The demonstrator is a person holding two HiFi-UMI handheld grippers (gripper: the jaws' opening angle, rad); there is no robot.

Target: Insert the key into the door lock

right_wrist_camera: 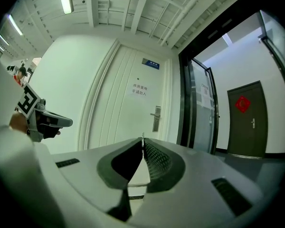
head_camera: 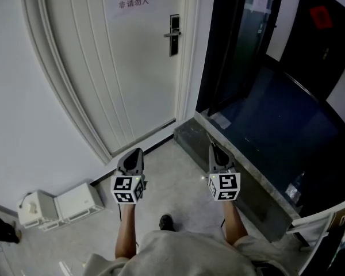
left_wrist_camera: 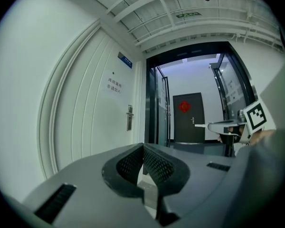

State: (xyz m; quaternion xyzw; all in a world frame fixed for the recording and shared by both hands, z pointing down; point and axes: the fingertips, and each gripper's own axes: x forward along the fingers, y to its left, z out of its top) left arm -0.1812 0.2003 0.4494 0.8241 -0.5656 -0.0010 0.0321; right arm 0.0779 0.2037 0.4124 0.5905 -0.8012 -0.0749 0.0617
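**A:** At left, left gripper (head_camera: 137, 153) is pinched together and empty. Door lock (head_camera: 173, 34) is well ahead, on the white door (head_camera: 132, 68).

**B:** Right gripper (head_camera: 213, 148) clamps the key (right_wrist_camera: 143, 136), only a sliver showing. Risk: thin hold, key may twist at the keyhole. Grey floor (head_camera: 178, 180), dark glass entry (head_camera: 247, 68) on the right.

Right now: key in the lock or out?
Out. The key pokes from the right gripper between shut fingers; the door lock stands far ahead.

The head view is looking steeply down onto the left gripper (head_camera: 135, 152) and right gripper (head_camera: 214, 149). Each gripper view is looking level along its own jaws; all three are sharing the white door (head_camera: 132, 68) and lock (head_camera: 173, 34) ahead.
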